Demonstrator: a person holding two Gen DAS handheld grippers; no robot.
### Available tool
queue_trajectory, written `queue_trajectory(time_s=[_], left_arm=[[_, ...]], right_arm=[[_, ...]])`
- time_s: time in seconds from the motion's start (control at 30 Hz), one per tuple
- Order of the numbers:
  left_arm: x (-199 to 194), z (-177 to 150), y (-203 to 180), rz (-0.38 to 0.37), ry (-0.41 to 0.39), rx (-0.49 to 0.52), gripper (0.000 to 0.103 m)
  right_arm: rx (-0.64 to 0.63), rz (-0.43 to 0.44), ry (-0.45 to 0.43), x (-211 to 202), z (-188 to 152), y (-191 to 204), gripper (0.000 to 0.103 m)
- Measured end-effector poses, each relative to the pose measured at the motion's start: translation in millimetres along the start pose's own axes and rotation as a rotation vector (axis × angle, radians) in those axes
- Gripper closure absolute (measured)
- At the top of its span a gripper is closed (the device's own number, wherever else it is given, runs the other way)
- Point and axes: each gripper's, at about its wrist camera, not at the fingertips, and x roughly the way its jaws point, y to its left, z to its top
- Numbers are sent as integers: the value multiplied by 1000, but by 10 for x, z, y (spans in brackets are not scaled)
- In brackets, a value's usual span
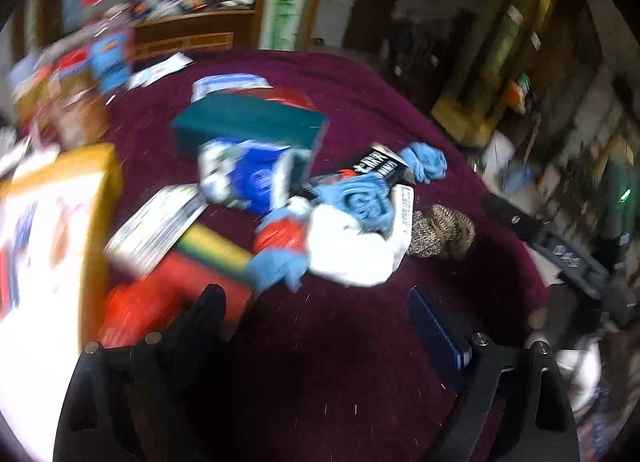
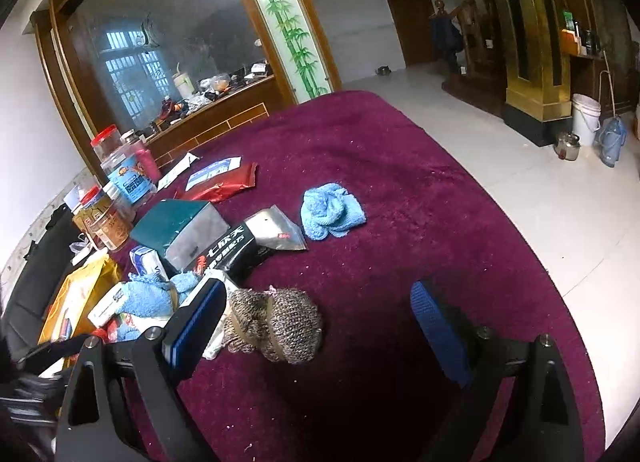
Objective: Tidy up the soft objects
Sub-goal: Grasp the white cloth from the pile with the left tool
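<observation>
A brown speckled knit bundle (image 2: 276,326) lies on the purple cloth (image 2: 380,190), just ahead of my open, empty right gripper (image 2: 320,326) and close to its left finger. It also shows in the blurred left wrist view (image 1: 442,234). A light blue towel (image 2: 332,216) lies farther out by itself. More blue cloths (image 2: 154,298) lie among the boxes at the left; in the left wrist view they (image 1: 360,202) lie around a white item (image 1: 348,254). My left gripper (image 1: 316,322) is open and empty above the purple cloth.
Boxes crowd the table's left: a teal box (image 2: 172,222), a black box (image 2: 228,254), a silver pouch (image 2: 276,234), a red pouch (image 2: 224,186), jars (image 2: 128,182), a yellow bag (image 2: 80,298). The table edge curves at the right above tiled floor (image 2: 540,202).
</observation>
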Motion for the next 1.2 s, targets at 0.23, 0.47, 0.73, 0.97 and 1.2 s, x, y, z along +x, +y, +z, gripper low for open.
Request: queue_trajectory(time_s=[0.23, 0.47, 0.73, 0.97, 1.2], left_arm=[[575, 285, -556, 73, 11, 318, 9], [630, 81, -713, -71, 134, 372, 42], [-64, -412, -784, -174, 107, 414, 28], [207, -325, -628, -86, 86, 302, 23], [641, -216, -825, 88, 60, 405, 22]], right_arm=[[6, -2, 6, 1, 7, -9, 10], [44, 14, 40, 49, 16, -72, 10], [71, 16, 44, 43, 14, -124, 10], [106, 4, 59, 78, 15, -201, 10], [106, -12, 66, 108, 13, -206, 10]])
